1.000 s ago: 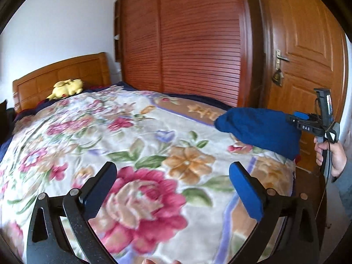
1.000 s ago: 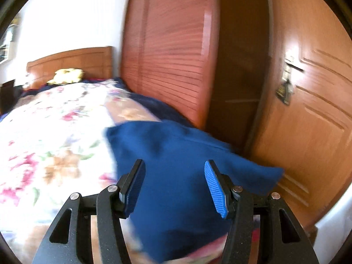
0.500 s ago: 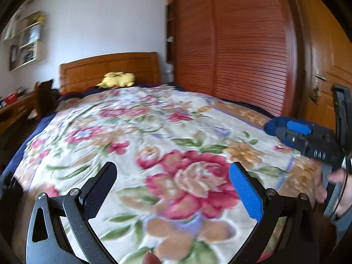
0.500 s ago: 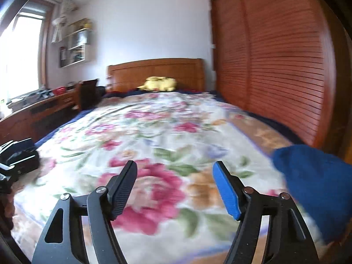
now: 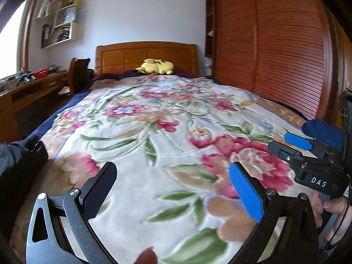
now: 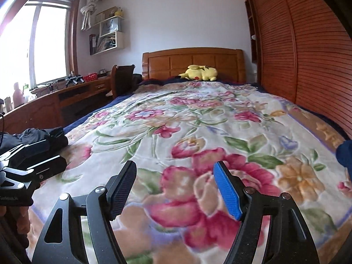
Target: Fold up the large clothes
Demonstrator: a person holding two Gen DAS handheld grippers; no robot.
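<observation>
Blue garment (image 6: 345, 154) right of (empty) right gripper (image 6: 176, 189)

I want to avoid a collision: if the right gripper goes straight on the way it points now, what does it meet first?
Probably the floral blanket. The right gripper is open and empty, pointing slightly downward over the bed, with nothing else ahead; the exact spot is hard to judge.

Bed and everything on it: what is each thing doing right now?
Blanket: spread flat over the bed.
Plush toy: lying by the headboard.
Dark clothes: crumpled heap on the bed's left edge.
Blue garment: lying on the bed's right edge.
Left tool: open, empty.
Right tool: open, empty.
</observation>
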